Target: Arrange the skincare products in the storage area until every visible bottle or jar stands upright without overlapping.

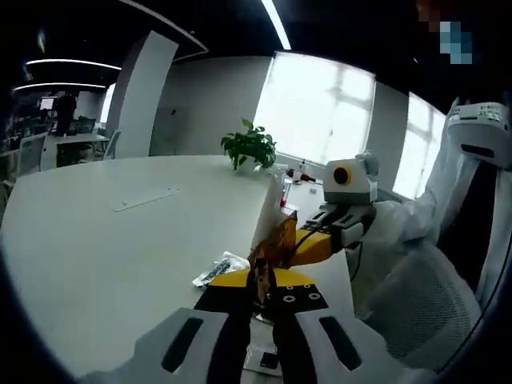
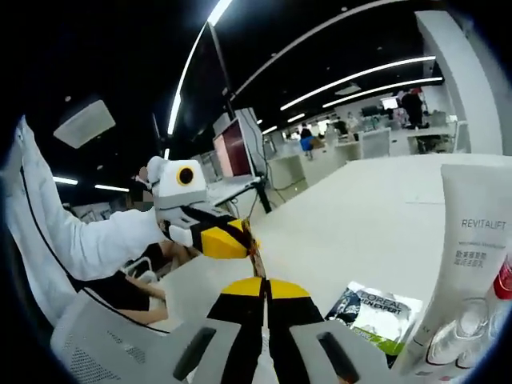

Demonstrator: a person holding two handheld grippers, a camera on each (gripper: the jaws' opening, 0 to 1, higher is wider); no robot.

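In the left gripper view, the left gripper (image 1: 260,292) is seen with its jaws brought together on a thin brown sachet (image 1: 274,240), which stands up just ahead of the tips. The right gripper (image 1: 316,240) is met from the right side, its yellow tips touching the same sachet; a white sleeve (image 1: 416,232) is seen behind it. A white tube (image 1: 268,210) rises directly behind the sachet. A flat packet (image 1: 221,270) lies on the white table (image 1: 104,256) to the left of the jaws, and a potted plant (image 1: 250,146) stands far ahead.

In the right gripper view, the right gripper (image 2: 260,290) is seen with jaws closed, a thin brown edge (image 2: 254,260) pinched at the tips. The left gripper (image 2: 232,238) is touching that edge from the left. To the right of the jaws a white REVITALIFT tube (image 2: 472,248) stands upright, clear jars (image 2: 460,328) beside its base; a green-and-white packet (image 2: 374,314) lies flat between tube and jaws.
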